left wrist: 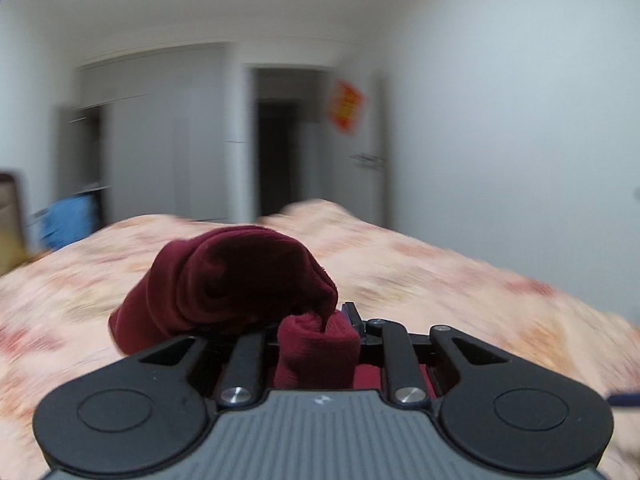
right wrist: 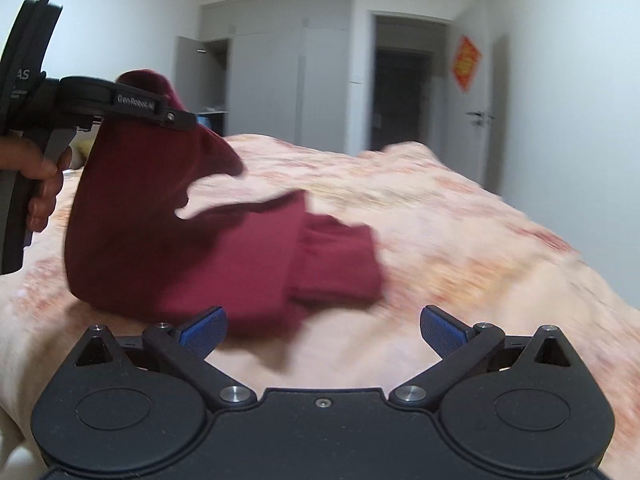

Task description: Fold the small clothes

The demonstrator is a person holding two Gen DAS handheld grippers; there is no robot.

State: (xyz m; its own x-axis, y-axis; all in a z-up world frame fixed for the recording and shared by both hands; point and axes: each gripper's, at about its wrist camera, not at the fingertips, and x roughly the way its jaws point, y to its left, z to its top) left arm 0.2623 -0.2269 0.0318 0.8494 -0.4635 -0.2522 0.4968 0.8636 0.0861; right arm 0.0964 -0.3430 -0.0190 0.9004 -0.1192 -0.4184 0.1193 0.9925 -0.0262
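A small dark red garment [right wrist: 180, 240] hangs from my left gripper [right wrist: 176, 116] above the bed; its ribbed cuff [right wrist: 336, 264] trails to the right. In the left wrist view my left gripper [left wrist: 320, 332] is shut on the garment [left wrist: 224, 280], with bunched cloth covering the fingertips. My right gripper [right wrist: 322, 332] is open and empty, its blue pads [right wrist: 444, 332] spread wide just below the hanging cloth, not touching it.
A bed with a peach floral cover [right wrist: 460, 240] fills the lower part of both views. Behind it are grey wardrobes [right wrist: 280, 80], an open doorway [right wrist: 404, 88] and a white door with a red decoration [right wrist: 466, 64].
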